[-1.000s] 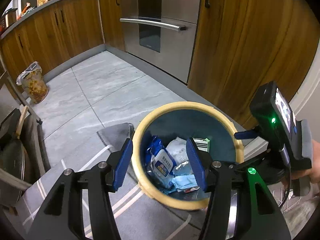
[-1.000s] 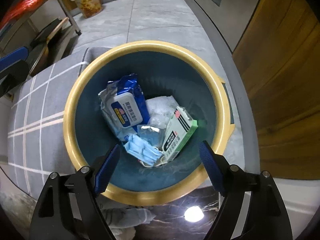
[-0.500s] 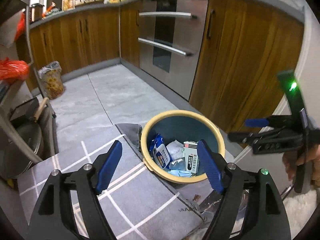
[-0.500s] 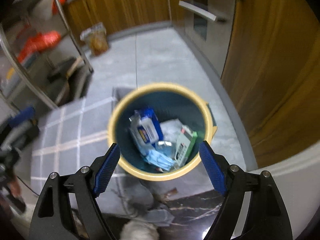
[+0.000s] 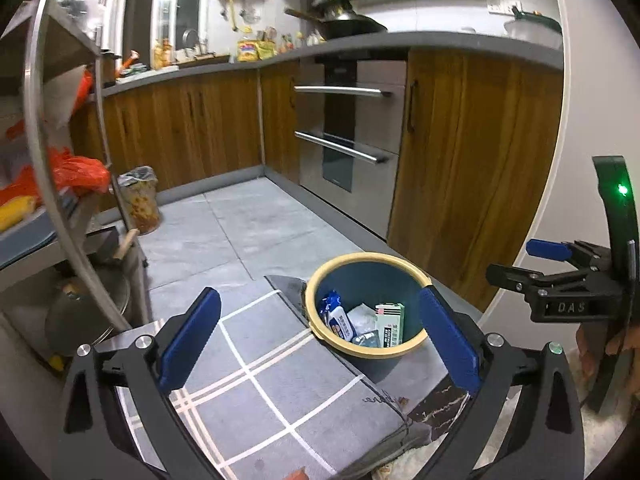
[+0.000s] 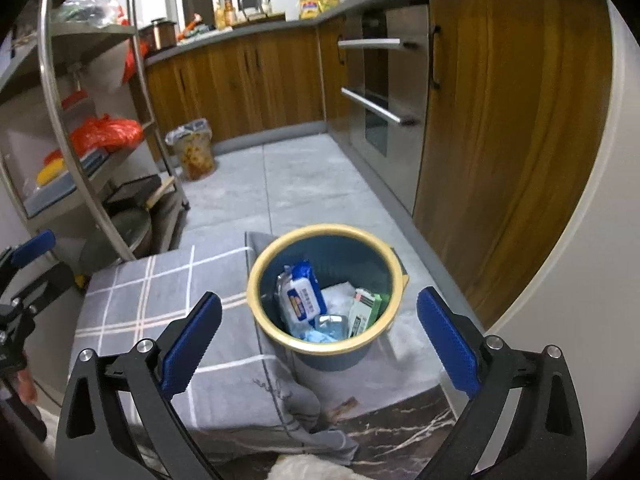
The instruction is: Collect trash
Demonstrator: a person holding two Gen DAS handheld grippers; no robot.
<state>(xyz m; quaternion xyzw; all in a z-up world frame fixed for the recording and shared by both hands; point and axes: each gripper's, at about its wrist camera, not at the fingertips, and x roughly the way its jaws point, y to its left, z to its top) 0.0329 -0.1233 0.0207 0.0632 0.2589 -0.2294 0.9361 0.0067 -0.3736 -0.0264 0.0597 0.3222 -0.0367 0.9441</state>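
A matt blue plastic bin (image 6: 332,354) with a smooth yellow rim holds a glossy blue wipes pack (image 6: 301,295) and a printed cardboard box (image 6: 364,309). It stands on a grey checked cloth mat (image 6: 160,304) over pale stone floor tiles (image 6: 304,184), beside grained wood cabinets (image 6: 500,120), a brushed-steel oven (image 6: 380,92) and a polished metal rack (image 6: 80,128).

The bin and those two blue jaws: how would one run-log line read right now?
left gripper: jaws just opened, empty | right gripper: jaws just opened, empty | bin: on floor, wipes pack and green box inside
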